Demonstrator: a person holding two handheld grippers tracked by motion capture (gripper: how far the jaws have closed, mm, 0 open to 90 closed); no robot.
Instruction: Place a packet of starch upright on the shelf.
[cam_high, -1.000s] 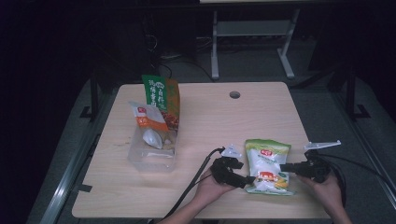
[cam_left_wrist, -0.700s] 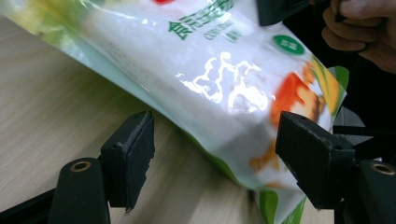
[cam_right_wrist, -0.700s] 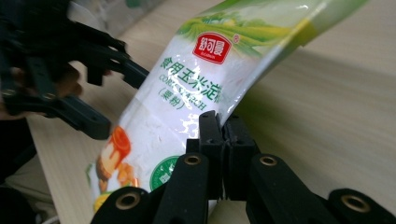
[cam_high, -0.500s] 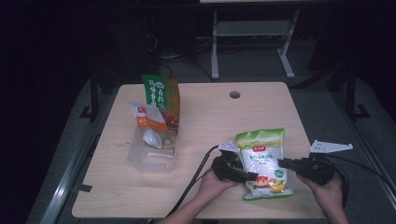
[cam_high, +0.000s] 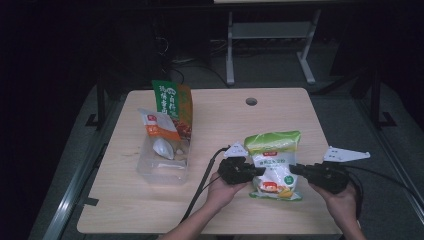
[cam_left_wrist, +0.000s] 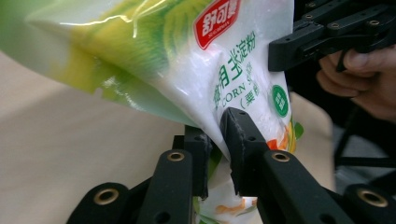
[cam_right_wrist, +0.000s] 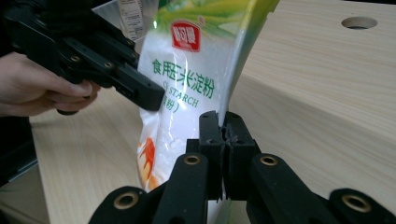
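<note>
Step in hand: two-handed lift of corn starch bag (cam_high: 272, 162) at near right of table (cam_high: 220, 215). Left gripper (cam_left_wrist: 219, 140) jaws just closed, now clamped on bag's side edge; right gripper (cam_right_wrist: 223, 133) jaws pinched tight on opposite edge. Next, by judgement: level carry toward clear bin (cam_high: 162, 167), grips kept even. Bin holds green pouch (cam_high: 172, 100), orange-labelled packet (cam_high: 157, 127), upright
</note>
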